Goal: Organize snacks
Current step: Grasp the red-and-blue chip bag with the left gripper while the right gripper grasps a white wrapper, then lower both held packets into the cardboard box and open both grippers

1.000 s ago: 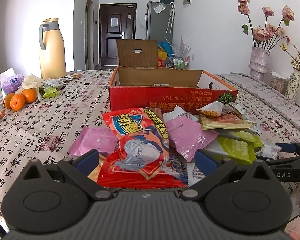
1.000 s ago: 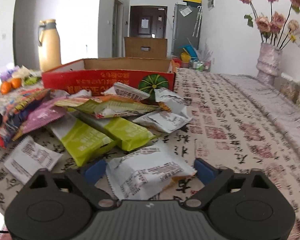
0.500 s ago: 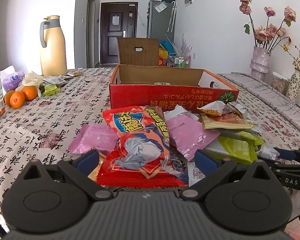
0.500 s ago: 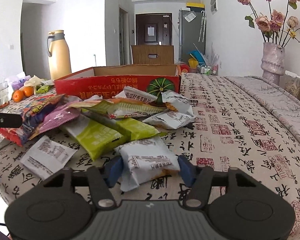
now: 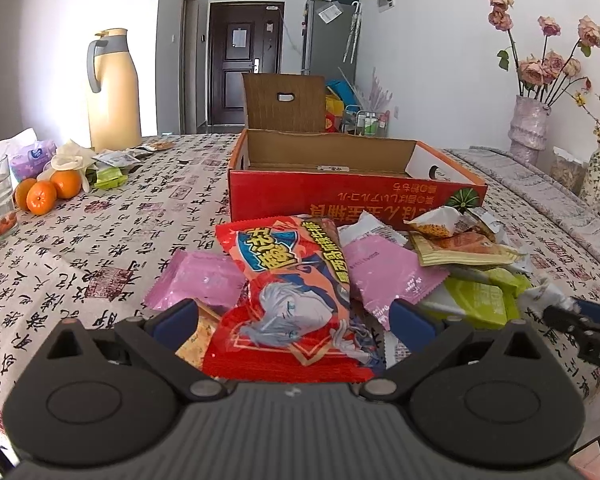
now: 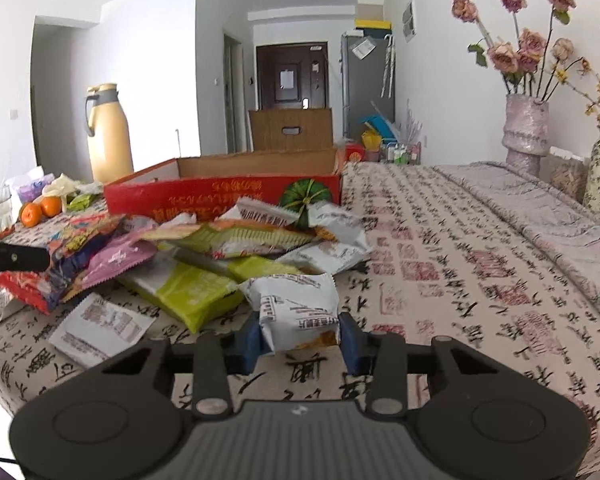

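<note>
Table: printed cloth (image 6: 460, 264), bare to the right of the pile; near edge just under both grippers.
Box: red carton (image 5: 352, 200) behind the pile, top open, flap upright at the back.
Snacks: loose heap in front of the carton.
Left gripper (image 5: 294, 318): jaws wide apart either side of red packet (image 5: 288, 292).
Right gripper (image 6: 298, 338): jaws closing, pads pressing white packet (image 6: 296, 304) at the heap's right edge.

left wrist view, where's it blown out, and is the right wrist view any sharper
Left wrist view: the wall behind the yellow jug is blown out white; the snack pile stays crisp. Right wrist view: softer overall, the orange fruit smeared, the room's edges bowed by the fisheye.
</note>
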A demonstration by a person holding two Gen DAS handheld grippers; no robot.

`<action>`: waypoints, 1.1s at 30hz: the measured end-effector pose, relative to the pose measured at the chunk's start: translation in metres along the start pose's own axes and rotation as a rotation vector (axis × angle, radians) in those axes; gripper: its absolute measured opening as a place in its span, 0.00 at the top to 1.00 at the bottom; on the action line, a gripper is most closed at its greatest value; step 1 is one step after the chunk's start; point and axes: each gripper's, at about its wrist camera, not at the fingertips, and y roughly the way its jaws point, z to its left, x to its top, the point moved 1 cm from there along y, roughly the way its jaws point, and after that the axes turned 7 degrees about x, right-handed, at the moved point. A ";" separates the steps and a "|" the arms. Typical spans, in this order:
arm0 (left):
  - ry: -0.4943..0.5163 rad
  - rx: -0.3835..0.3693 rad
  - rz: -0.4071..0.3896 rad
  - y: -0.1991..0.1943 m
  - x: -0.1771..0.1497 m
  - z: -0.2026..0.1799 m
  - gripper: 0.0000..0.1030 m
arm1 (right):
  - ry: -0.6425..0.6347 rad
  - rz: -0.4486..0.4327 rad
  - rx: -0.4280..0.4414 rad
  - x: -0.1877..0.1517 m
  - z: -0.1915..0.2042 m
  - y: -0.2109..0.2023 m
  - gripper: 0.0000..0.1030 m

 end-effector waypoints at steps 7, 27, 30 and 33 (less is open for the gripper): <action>-0.021 0.007 0.023 0.013 0.013 0.002 0.00 | 0.005 -0.039 -0.033 0.009 -0.007 -0.009 0.62; -0.016 0.027 0.114 0.046 0.017 -0.008 0.39 | 0.007 -0.053 -0.034 0.019 -0.005 0.001 0.62; -0.018 0.025 0.108 0.044 0.017 -0.006 0.42 | 0.007 -0.055 -0.034 0.021 -0.004 0.002 0.62; -0.019 0.026 0.108 0.043 0.018 -0.006 0.42 | 0.004 -0.062 -0.031 0.022 -0.002 0.001 0.62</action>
